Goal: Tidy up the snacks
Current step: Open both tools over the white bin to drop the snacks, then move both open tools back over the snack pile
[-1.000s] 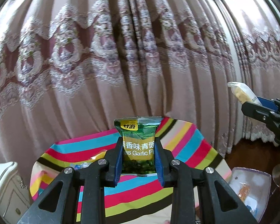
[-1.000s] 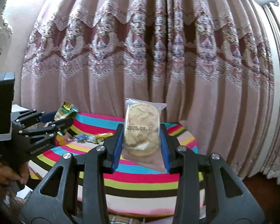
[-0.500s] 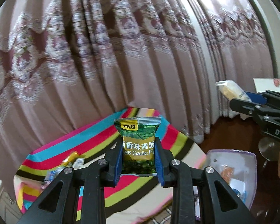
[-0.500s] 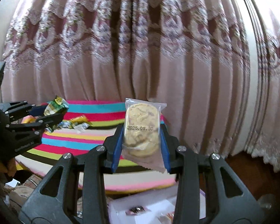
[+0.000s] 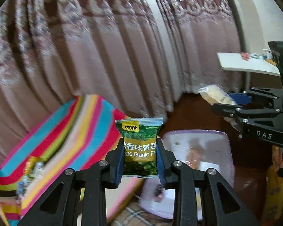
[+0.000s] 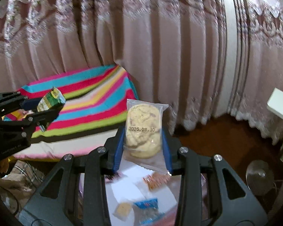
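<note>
Striped worktop (image 5: pixel 88 124) stood at left, loose snacks on it | left gripper (image 5: pixel 140 160) pinched green pea packet (image 5: pixel 139 146) upright, held above worktop's edge | right gripper (image 6: pixel 142 143) pinched bagged cookie (image 6: pixel 143 130) over clear bin (image 6: pixel 134 188) holding packets.

Green pea packet (image 5: pixel 140 146), yellow band printed "Garlic", upright and pinched at both side edges, top seal sticking up free. Clear-wrapped pale cookie (image 6: pixel 143 130), stamped 2025.08.30, likewise upright and clamped at the sides. Below, a white lilac-rimmed bin (image 5: pixel 227 162) on the floor, holding several small packets, blurred.
</note>
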A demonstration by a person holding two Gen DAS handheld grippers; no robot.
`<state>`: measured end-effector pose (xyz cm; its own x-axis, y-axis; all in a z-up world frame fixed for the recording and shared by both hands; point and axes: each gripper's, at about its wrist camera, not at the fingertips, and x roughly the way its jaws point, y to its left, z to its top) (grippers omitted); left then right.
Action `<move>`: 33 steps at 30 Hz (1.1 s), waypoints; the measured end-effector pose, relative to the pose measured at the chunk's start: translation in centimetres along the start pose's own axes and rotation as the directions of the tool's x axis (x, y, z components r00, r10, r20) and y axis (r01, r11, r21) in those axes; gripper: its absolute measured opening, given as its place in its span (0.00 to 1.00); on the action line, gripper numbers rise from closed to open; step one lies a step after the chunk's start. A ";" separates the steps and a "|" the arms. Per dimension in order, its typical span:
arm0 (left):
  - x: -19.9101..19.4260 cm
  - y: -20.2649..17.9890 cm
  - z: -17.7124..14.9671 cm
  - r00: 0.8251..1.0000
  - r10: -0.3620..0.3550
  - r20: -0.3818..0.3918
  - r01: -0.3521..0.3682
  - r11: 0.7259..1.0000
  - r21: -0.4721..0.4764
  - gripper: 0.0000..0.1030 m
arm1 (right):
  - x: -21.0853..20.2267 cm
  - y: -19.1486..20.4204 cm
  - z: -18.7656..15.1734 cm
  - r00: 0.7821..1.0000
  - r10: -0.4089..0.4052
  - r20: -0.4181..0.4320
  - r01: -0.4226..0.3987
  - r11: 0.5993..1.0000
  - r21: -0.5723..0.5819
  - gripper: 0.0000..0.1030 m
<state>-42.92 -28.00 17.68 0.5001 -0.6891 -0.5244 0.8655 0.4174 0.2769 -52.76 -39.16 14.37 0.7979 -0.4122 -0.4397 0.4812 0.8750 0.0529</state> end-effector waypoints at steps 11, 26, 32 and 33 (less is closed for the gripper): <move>5.5 -0.1 -3.8 0.980 -0.157 -0.123 0.154 0.987 -0.037 0.63 | 3.6 -0.3 -2.1 0.982 -0.057 -0.181 0.059 0.998 0.006 0.72; 2.9 27.4 -18.3 0.891 0.321 -0.322 -0.443 0.775 -0.451 0.83 | 16.3 24.5 -0.7 0.877 0.301 -0.374 -0.396 0.893 -0.212 0.80; 1.0 37.6 -25.8 0.781 0.407 -0.474 -0.617 0.624 -0.479 0.83 | 25.8 34.3 -0.4 0.785 0.375 -0.492 -0.493 0.860 -0.130 0.80; 0.7 39.5 -27.2 0.751 0.426 -0.505 -0.653 0.594 -0.469 0.83 | 27.0 35.6 -0.2 0.776 0.378 -0.504 -0.497 0.859 -0.120 0.80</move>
<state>-9.10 4.10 6.36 0.7298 -0.0401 -0.6825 0.1744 0.9762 0.1292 -14.20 -19.11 4.17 0.6186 0.1391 -0.7733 -0.0269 0.9874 0.1560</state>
